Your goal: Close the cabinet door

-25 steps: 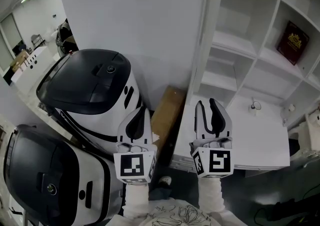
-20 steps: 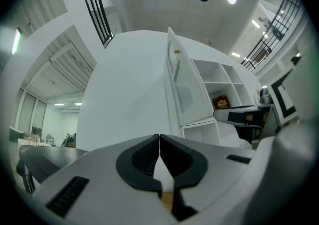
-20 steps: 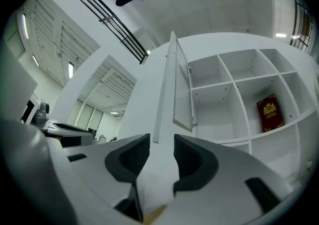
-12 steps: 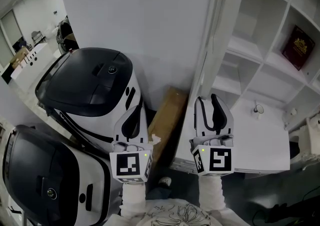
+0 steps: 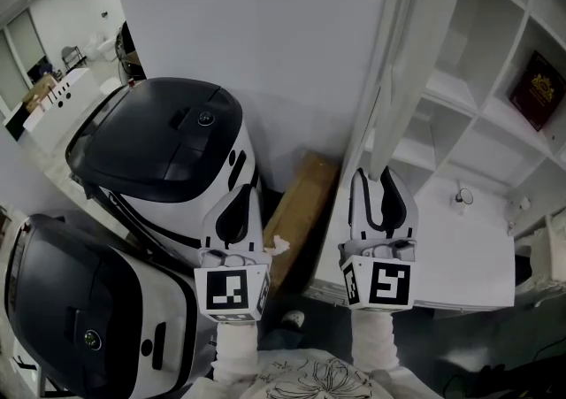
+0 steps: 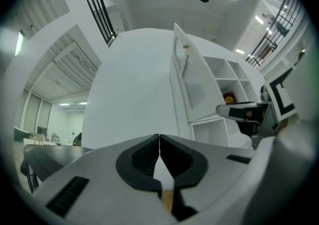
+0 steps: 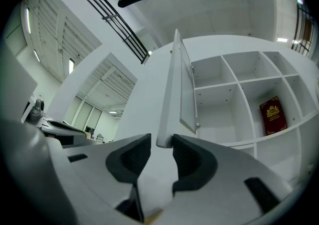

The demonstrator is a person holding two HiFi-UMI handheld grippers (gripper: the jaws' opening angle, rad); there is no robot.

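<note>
The white cabinet door (image 5: 394,79) stands open and shows edge-on in the head view, hanging in front of the open shelves (image 5: 460,88). My right gripper (image 5: 373,178) straddles the door's lower edge. Its jaws have just been closing with the door (image 7: 172,94) between the pads, and a thin gap still shows on the left side, so this gripper (image 7: 162,141) is open. To the left, my left gripper (image 5: 240,201) is away from the door, over a machine. It (image 6: 159,136) is shut with nothing in it. In the left gripper view the door (image 6: 182,82) appears ahead and to the right.
A dark red book (image 5: 537,83) stands in a shelf compartment at the right. Two large black-and-white machines (image 5: 168,141) (image 5: 71,300) fill the left side. A brown cardboard piece (image 5: 301,203) leans between them and the cabinet. A small round object (image 5: 460,198) sits on the white ledge.
Both grippers have moved forward toward the cabinet. The door's edge, earlier ahead of the right gripper, now sits between its fingers. The left gripper has stayed shut.
</note>
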